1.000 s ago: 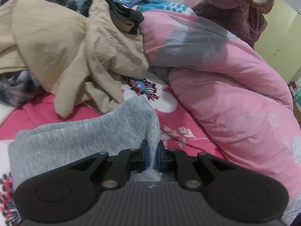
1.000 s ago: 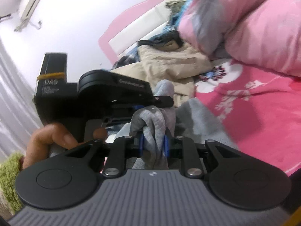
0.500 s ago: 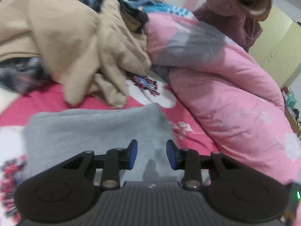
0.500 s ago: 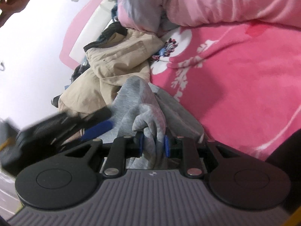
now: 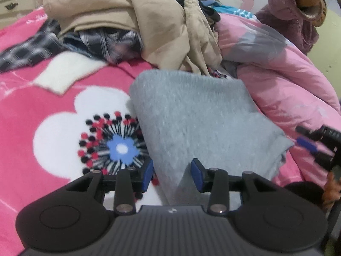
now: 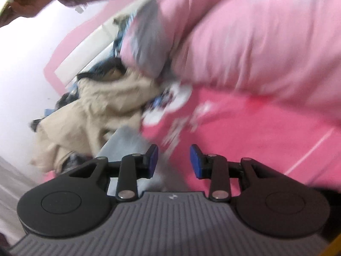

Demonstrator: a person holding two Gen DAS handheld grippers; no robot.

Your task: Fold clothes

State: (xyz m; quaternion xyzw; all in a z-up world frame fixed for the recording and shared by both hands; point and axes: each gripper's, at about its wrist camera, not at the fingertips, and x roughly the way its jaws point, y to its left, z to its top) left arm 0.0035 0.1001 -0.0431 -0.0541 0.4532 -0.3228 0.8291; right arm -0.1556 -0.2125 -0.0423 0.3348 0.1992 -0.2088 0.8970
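1. Jaws of your left gripper are standing apart, having just been opening; nothing is clamped. The near edge of the grey garment is lying under and between the blue pads without being pressed.
2. Your right gripper is likewise standing parted after opening further, and its gap is showing only the pink bedsheet. A corner of grey cloth is sitting just left of its left pad.
3. Grey garment is lying flat on the sheet, its long axis running away from your left gripper toward the beige clothes pile, with the pink quilt just beside it on the right.
4. Your left gripper is sitting over the garment's near edge; your right one is waiting at its right corner. Probably either could start the next fold.
5. Against the earlier frames: both grippers were pinching grey cloth, bunched and lifted in the right one; now it is released and spread.
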